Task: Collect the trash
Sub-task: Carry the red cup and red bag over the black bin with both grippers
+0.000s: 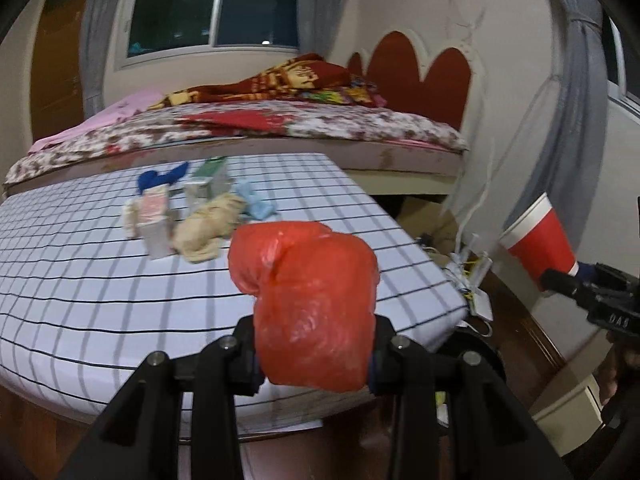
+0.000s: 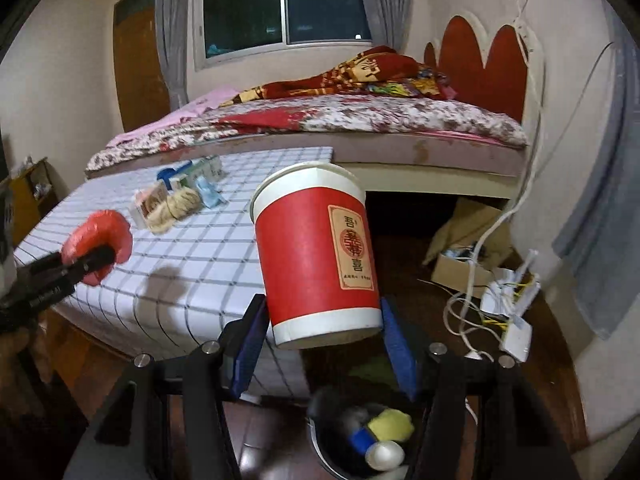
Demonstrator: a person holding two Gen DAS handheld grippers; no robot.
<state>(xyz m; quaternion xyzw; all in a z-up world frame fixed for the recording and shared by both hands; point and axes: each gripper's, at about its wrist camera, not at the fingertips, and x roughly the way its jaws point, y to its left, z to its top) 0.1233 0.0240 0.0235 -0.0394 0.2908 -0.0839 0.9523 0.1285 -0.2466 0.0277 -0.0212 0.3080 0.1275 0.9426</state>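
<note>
The left hand-held gripper (image 1: 314, 372) is clamped on a crumpled red plastic bag (image 1: 308, 300), held in the air over the near edge of the desk (image 1: 100, 300) with its checked cloth. The right hand-held gripper (image 2: 324, 344) grips a red paper cup (image 2: 318, 256) by its lower part, tilted, just off the desk's corner above a dark bin (image 2: 332, 452) holding scraps. Small cartons (image 1: 154, 220), a beige rag (image 1: 208, 226) and blue bits (image 1: 162, 178) lie on the desk.
</note>
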